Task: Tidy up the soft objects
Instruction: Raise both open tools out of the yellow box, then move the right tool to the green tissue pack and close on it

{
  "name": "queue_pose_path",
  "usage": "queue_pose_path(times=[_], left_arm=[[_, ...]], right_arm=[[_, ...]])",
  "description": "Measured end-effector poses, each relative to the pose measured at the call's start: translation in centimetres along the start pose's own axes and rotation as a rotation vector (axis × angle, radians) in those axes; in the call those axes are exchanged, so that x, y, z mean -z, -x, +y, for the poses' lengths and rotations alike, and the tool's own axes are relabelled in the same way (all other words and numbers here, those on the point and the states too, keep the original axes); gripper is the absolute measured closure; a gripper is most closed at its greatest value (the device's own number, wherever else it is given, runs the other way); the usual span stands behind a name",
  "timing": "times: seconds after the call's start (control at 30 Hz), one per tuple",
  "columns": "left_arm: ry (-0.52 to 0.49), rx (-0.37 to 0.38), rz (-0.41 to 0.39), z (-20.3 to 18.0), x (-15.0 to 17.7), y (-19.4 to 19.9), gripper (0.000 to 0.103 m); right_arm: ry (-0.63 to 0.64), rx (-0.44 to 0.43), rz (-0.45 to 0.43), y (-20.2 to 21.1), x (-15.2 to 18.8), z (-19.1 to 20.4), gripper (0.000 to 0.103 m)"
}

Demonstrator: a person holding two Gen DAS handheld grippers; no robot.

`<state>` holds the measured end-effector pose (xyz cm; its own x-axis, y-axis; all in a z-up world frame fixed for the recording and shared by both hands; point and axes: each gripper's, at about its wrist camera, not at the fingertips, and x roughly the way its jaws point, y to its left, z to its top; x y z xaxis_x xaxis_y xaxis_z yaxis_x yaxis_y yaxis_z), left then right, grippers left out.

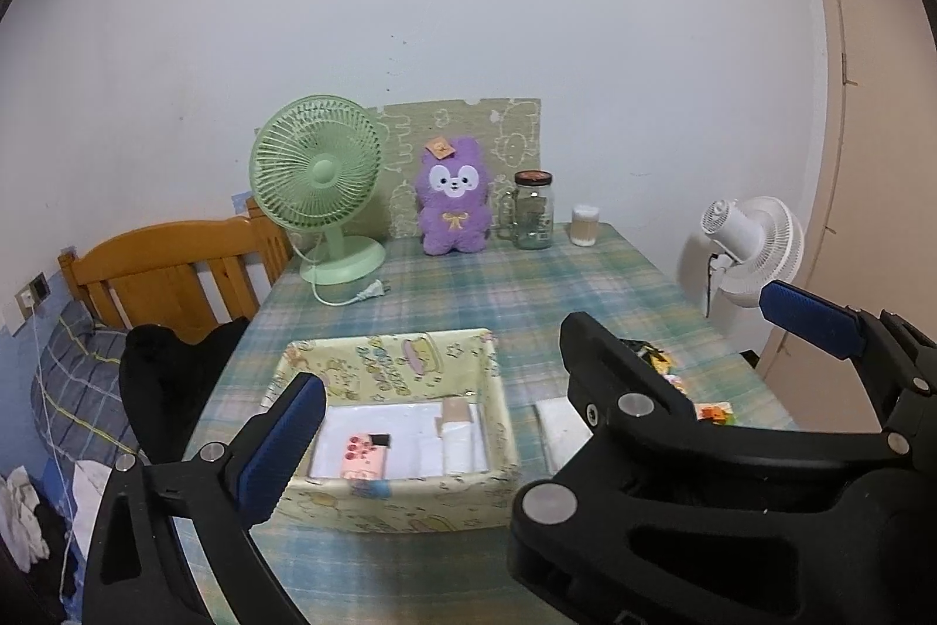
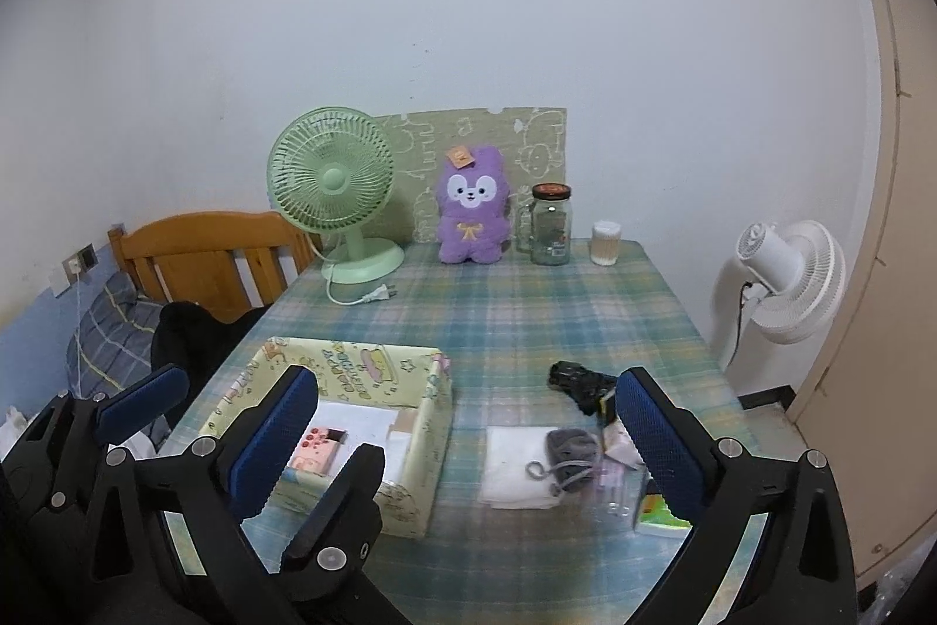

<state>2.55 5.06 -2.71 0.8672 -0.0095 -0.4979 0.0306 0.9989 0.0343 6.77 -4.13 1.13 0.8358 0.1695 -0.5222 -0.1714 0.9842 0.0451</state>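
Note:
A yellow-green patterned fabric box [image 2: 434, 426] stands at the table's front left, with a pink spotted pack [image 2: 319, 446] and white folded pieces inside. To its right lie a white folded towel [image 2: 515, 472], a grey knitted piece [image 2: 571, 446] on it, and a black soft item [image 2: 577, 382]. A purple plush [image 2: 471, 215] sits upright at the back. My right gripper [image 2: 465, 376] hangs open over the box's right wall and holds nothing. My left gripper [image 1: 468, 385] is open above the box [image 1: 495, 390]. Its right finger is hidden behind the right gripper's arm.
A green desk fan [image 2: 334, 191], a glass jar [image 2: 550, 226] and a swab tub [image 2: 606, 244] line the back edge. Small packs [image 2: 662, 516] lie front right. A white fan [image 2: 790, 273] stands right of the table. A wooden headboard [image 2: 199, 262] and black garment [image 2: 187, 332] are on the left.

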Motion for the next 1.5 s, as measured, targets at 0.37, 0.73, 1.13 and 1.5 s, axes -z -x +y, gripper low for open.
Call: queue_pose_path(times=[0.37, 0.73, 1.13, 1.5], left_arm=[[0.012, 0.035, -0.015, -3.5, 1.0, -0.3, 0.0], [0.013, 0.061, 0.032, -6.7, 2.5, -2.6, 0.0], [-0.013, 0.1, 0.109, -9.8, 5.0, -6.8, 0.0], [-0.022, 0.11, 0.193, -11.7, 7.2, -10.5, 0.001]], right_arm=[[-0.024, 0.034, -0.013, 0.7, 1.5, -3.9, 0.0], [-0.102, 0.063, -0.008, -0.4, 4.0, -7.8, 0.0], [-0.141, 0.099, 0.05, -3.7, 7.1, -11.4, 0.0], [-0.173, 0.141, 0.132, -7.0, 9.7, -13.8, 0.003]])
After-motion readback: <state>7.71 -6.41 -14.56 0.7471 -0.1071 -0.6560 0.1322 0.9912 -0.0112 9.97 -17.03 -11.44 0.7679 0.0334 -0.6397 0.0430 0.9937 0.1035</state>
